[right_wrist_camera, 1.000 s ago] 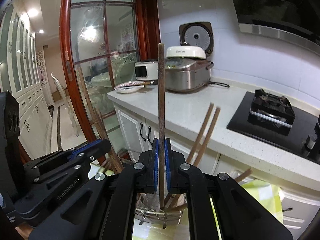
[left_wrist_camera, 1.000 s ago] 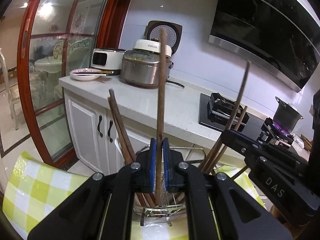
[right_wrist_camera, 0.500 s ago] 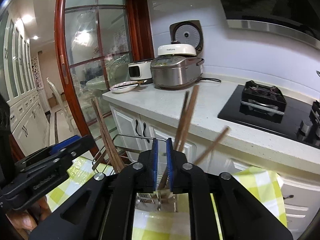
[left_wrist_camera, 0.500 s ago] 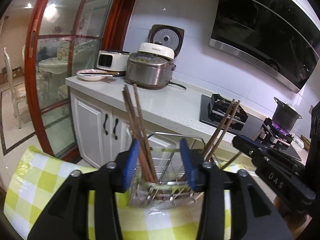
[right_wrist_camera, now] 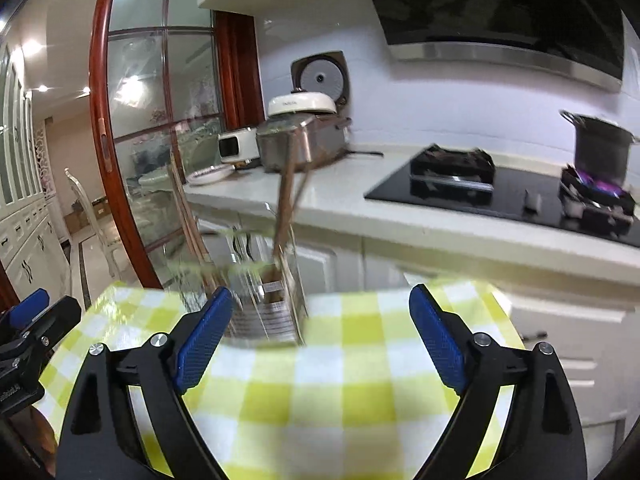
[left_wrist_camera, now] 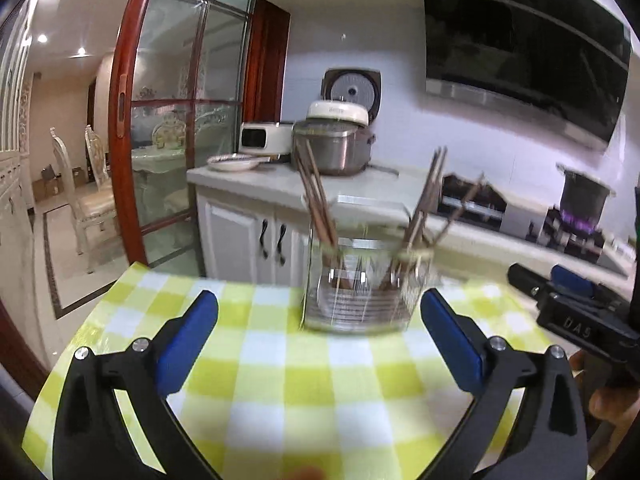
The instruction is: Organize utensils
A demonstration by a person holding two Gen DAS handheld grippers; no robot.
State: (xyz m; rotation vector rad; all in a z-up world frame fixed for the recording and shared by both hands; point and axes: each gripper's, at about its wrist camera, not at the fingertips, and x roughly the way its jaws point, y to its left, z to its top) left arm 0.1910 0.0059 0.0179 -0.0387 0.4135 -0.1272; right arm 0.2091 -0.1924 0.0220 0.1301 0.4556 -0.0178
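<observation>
The shiny wire holder (left_wrist_camera: 360, 300) of upright brown wooden chopsticks (left_wrist_camera: 316, 200) is seen mid-frame, just above the empty, opening left gripper (left_wrist_camera: 318, 332), while the right gripper (right_wrist_camera: 320, 332) is opening empty too.

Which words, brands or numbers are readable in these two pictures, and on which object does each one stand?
"DAS": white letters on the black body of the right tool, seen from the left wrist.
Brand on the white lid of the rice cooker: too blurred to read.
White letters on the left tool, at the edge of the right wrist view: cut off, unreadable.
Display of the small white appliance: no readable text.
</observation>
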